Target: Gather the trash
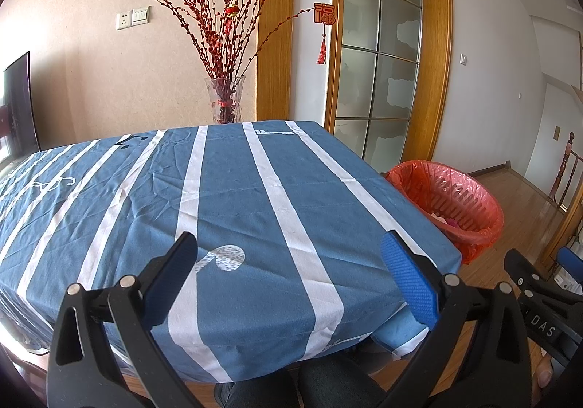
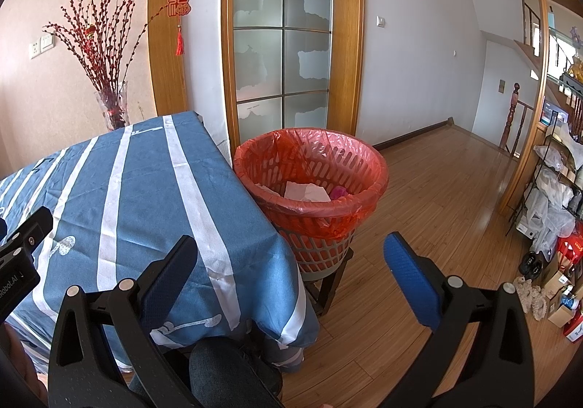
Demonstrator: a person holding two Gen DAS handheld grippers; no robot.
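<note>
Surface [image 1: 233, 204] under blue striped cloth, nothing on the visible top. Laundry-style bin [image 2: 311, 182] with red liner just beside its right edge, on the floor; white paper trash [image 2: 304, 191] and a pink scrap inside. Left tool [image 1: 289, 275] wide open, empty, over the near edge. Right tool [image 2: 291, 271] wide open, empty, off the near-right corner.

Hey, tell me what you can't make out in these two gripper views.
- Bin bottom: both views, the rim and crumpled paper hide what lies deeper.
- Pink thing in the bin: too small to identify.
- Table far left: left view, cut off by the fisheye edge.
- Under the table: both views, the cloth covers it.
- Shelf goods: right view, blurred at the edge.
</note>
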